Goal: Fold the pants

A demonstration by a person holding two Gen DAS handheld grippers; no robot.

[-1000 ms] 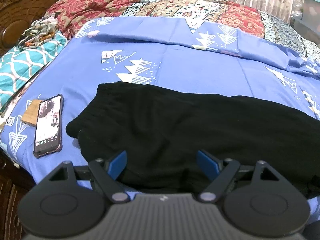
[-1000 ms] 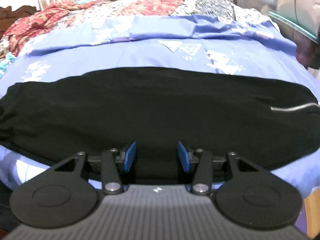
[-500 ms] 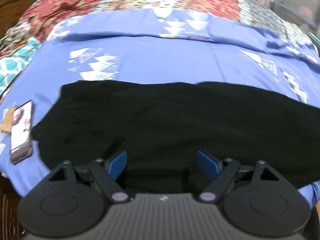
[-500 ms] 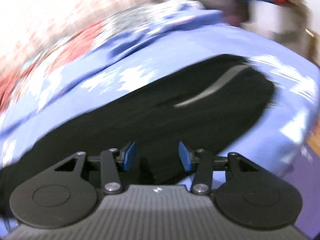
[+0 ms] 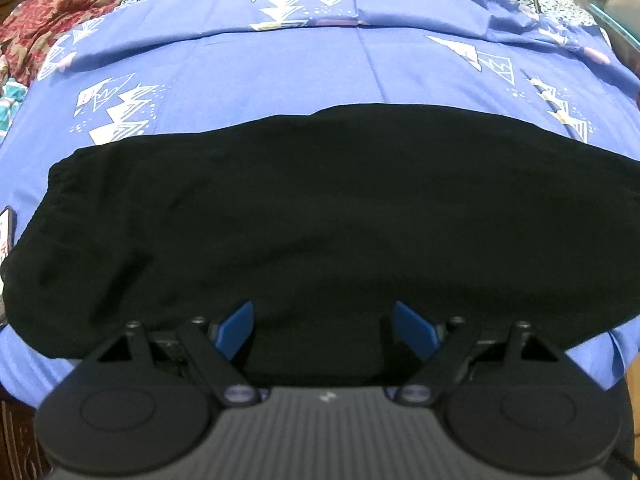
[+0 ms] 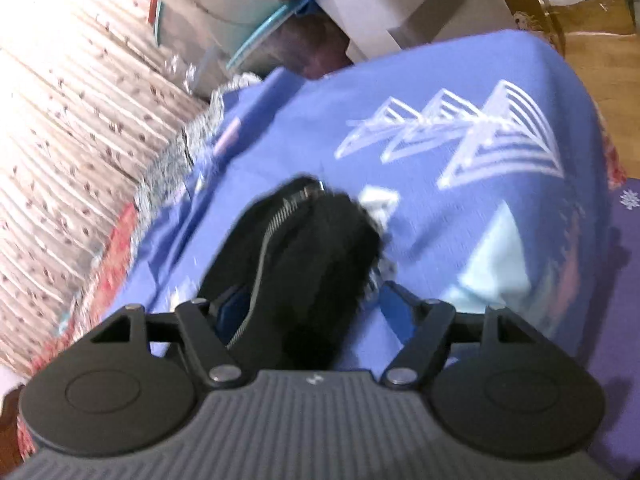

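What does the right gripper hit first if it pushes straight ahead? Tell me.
Most likely the pants: the zippered end lies between the open fingers of the right gripper. Beyond it is only the blue bedsheet. Depth is blurred.

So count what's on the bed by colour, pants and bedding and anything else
Black: 1, the pants
Blue: 1, the bedsheet
Red patterned: 1, the blanket
Dark: 1, the phone at the left edge
Total: 4

Pants (image 5: 320, 220) cut off at right edge.
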